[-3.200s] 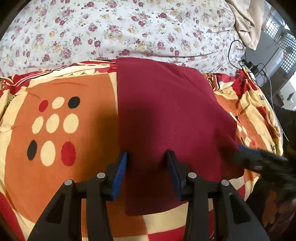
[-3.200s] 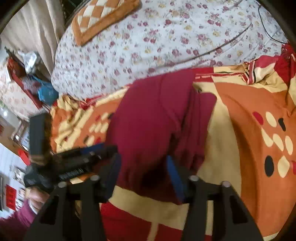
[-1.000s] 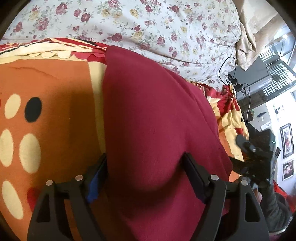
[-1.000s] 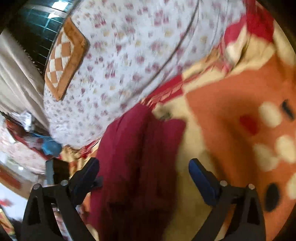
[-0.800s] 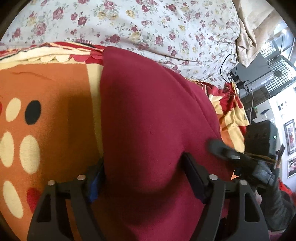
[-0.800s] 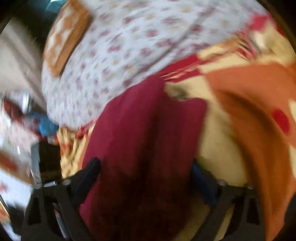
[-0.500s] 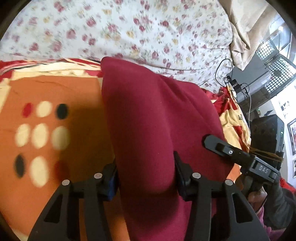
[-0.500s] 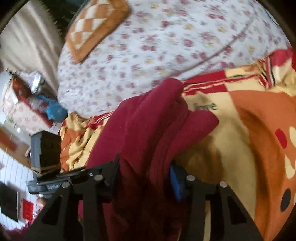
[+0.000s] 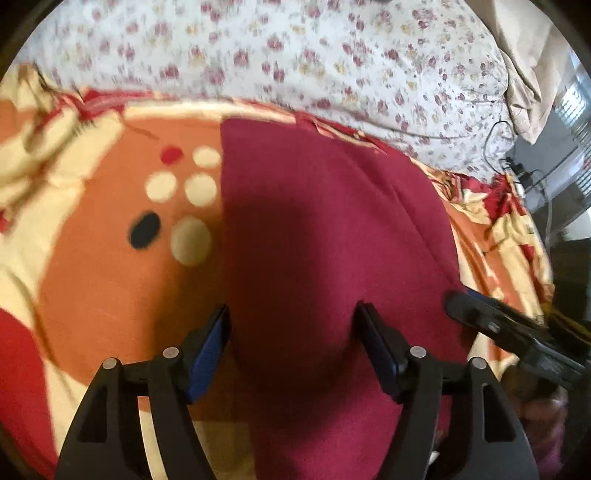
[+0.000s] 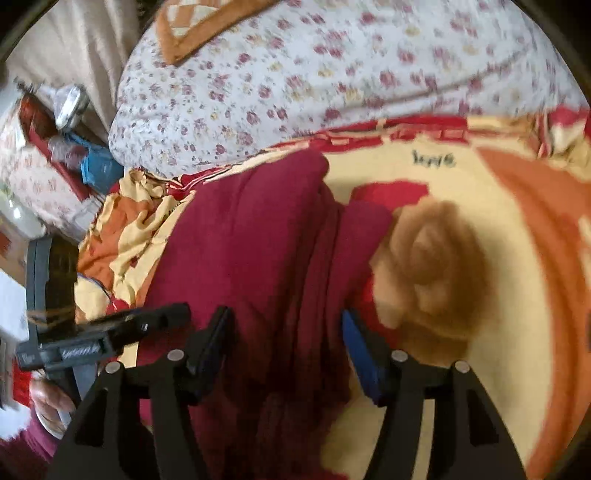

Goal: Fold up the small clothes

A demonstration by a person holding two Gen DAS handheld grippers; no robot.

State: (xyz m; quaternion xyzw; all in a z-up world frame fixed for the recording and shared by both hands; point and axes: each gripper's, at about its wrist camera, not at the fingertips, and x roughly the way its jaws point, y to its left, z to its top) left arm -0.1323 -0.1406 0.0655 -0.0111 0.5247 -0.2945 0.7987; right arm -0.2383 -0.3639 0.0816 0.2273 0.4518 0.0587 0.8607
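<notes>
Bed w/ patterned blanket [image 9: 103, 280] in orange, cream and red, dotted w/ cream, red and black spots; behind it floral sheet [image 9: 332, 55], white w/ small pink roses. Folded maroon garment [image 9: 325, 236] lying flat on blanket, centre of left wrist view, long edge running away from cam. Left tool [image 9: 291, 343] low over near end of garment, jaws apart and just been opening, cloth bulging up btwn them; left blue pad beside cloth's left edge, can't tell if touching, no squeeze visible. Right tool [image 10: 286, 343] at other side of same garment, jaws apart too, just been opening, bunched maroon folds btwn pads, not pinched. Each tool visible in other's view: right one at right edge of left cam, left one at lower left of right cam w/ hand [image 10: 50, 400] under it. Checkered cushion [image 10: 195, 26] at top on floral sheet. Cables [image 9: 517, 162] far right, off bed. Both views motion-blurred.
</notes>
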